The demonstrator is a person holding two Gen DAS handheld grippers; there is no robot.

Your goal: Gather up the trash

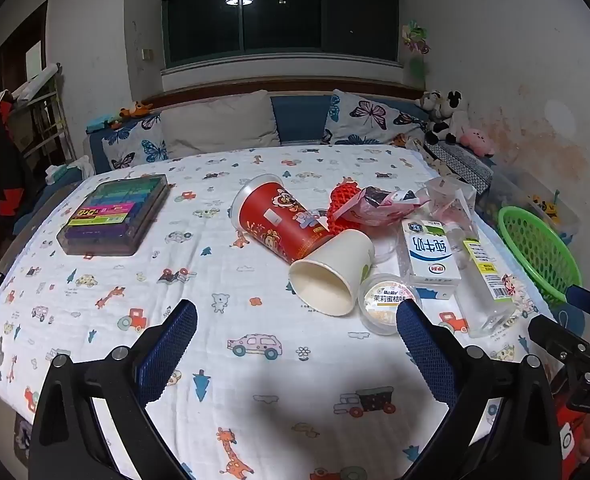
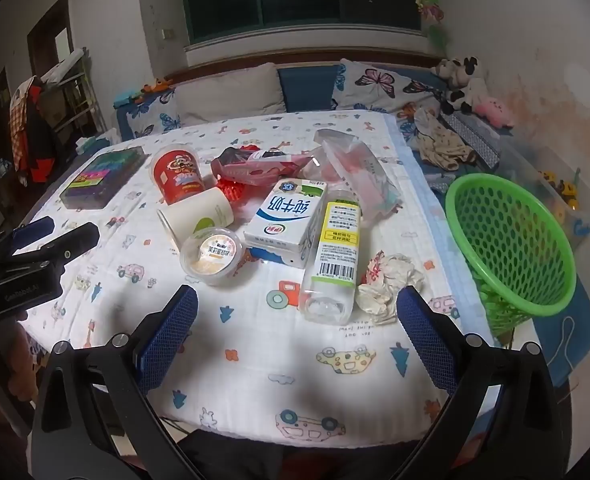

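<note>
- Both grippers, left gripper (image 1: pixel 297 312) and right gripper (image 2: pixel 297 300), are hovering with jaws spread, gripping nothing.
- Trash is lying clustered on the blanket (image 2: pixel 335 380): bottle (image 2: pixel 333 248), milk carton (image 2: pixel 285 216), crumpled tissue (image 2: pixel 387 284), paper cup (image 1: pixel 333 270).
- I am judging the tissue the easiest first pick: it is lying nearest the green basket (image 2: pixel 511 240); pinching it centrally should avoid snagging cloth.

Left gripper (image 1: pixel 297 320): black angular plastic arms, blue mesh-textured finger pads (image 1: pixel 175 344), silver round screws on the knuckles. Right gripper (image 2: pixel 297 312): same build, black frame, blue gridded pads (image 2: pixel 423 332), silver screws. Faint white lettering on the left unit's black body in the right wrist view, too small to read fully
</note>
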